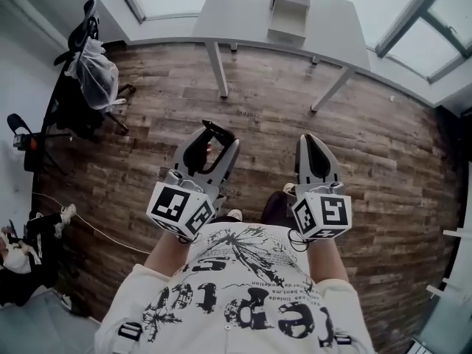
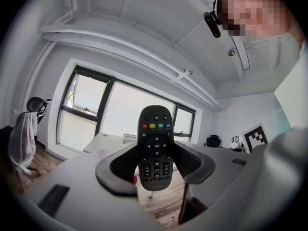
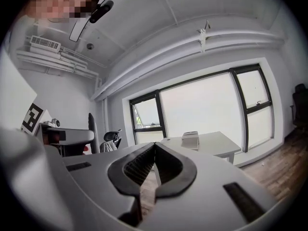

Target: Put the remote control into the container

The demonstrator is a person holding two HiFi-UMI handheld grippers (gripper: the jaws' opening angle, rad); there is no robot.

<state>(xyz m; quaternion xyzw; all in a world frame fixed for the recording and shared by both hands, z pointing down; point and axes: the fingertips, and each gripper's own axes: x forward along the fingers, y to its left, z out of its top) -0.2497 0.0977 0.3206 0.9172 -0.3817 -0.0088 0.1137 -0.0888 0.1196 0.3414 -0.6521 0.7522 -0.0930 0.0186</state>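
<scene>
The left gripper [image 1: 218, 137] clamps its fingers on the remote control [image 2: 155, 148], long axis upright, with the container [image 1: 289, 9] on the bench [image 1: 243, 17] well ahead at frame top, while the right gripper [image 3: 155, 147] is pinched together and empty.

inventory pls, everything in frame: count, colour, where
remote control: 1, black with coloured buttons, upright between the left gripper's jaws
container: 1, pale grey, on the table
table: 1, white, ahead by the windows
office chair: 1, black, far left
bag: 1, white, draped on the office chair
floor: brown wood planks
windows: several panes, dark frames, behind the table
shirt: 1, white with black print, on the person
left gripper: 1, grey with black pads, shut on the remote control
right gripper: 1, grey with black pads, jaws together, empty
</scene>
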